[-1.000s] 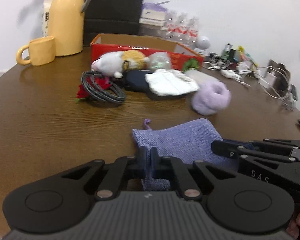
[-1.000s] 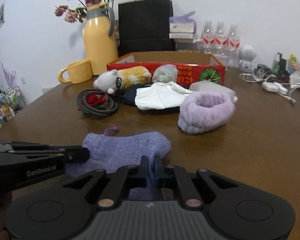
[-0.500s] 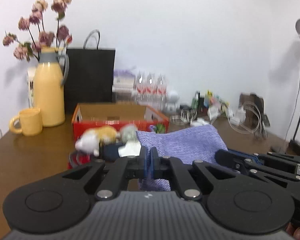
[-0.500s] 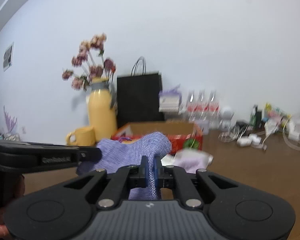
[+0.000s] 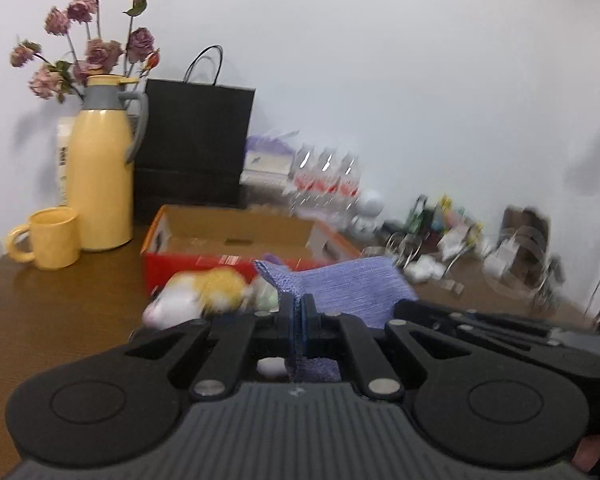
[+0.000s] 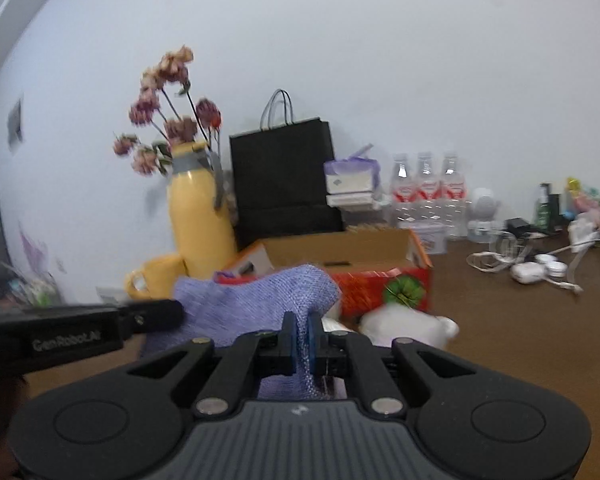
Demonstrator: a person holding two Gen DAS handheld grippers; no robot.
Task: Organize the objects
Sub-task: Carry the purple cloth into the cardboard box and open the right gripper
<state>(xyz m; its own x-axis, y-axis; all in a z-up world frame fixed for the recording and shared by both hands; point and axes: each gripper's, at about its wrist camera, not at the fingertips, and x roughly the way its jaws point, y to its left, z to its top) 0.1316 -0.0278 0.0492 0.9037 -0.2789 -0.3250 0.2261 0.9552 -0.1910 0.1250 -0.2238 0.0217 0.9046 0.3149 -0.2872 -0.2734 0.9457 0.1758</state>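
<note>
My left tongs (image 5: pixel 299 320) and right tongs (image 6: pixel 301 340) are each clamped tight on an edge of the soft, light lilac woven cloth pouch (image 5: pixel 342 290), slung limp between them above the brown wooden tabletop (image 5: pixel 60 304), the red cardboard box (image 5: pixel 236 248) at twelve o'clock, so edge pinches suit it.

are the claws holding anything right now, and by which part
Both hold the purple fabric pouch: the left claw and the right claw are each shut on a pinch of its near edge, one toward each end.
</note>
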